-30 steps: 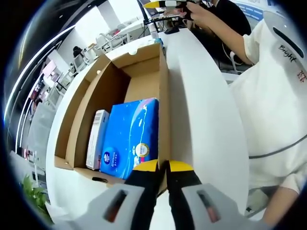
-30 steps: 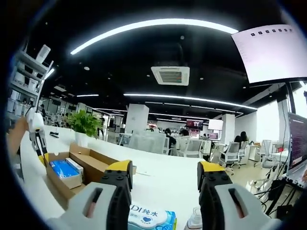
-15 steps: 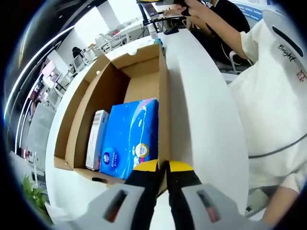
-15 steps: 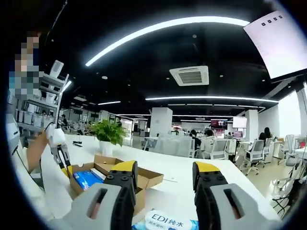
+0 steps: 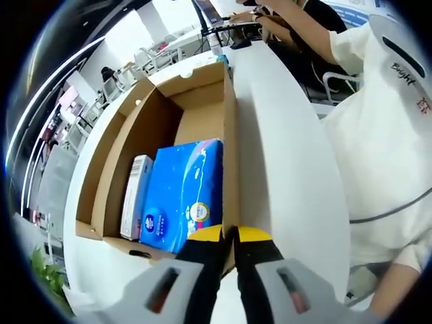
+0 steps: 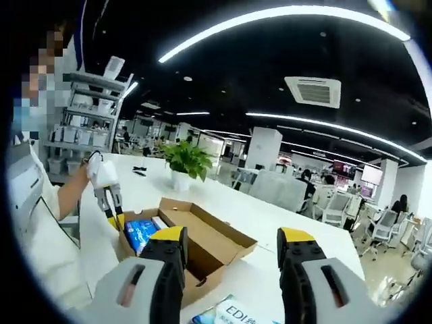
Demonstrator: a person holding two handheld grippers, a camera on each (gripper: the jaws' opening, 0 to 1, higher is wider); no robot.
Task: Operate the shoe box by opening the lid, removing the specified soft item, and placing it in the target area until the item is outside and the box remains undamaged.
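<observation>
because the left gripper (image 5: 228, 234) was clenched on the near wall of the open shoe box (image 5: 231, 128), the box looked pinned to the white table (image 5: 283, 162). inside it lay the blue tissue pack (image 5: 182, 196), beside a slim white carton (image 5: 135, 196). well away from the box, the right gripper (image 6: 229, 237) hung with jaws spread, grasping nothing, probably readied for the pack.

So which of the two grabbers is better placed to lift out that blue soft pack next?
Probably the right gripper: its jaws are open and free. The left gripper is shut on the box wall, beside the blue pack.
</observation>
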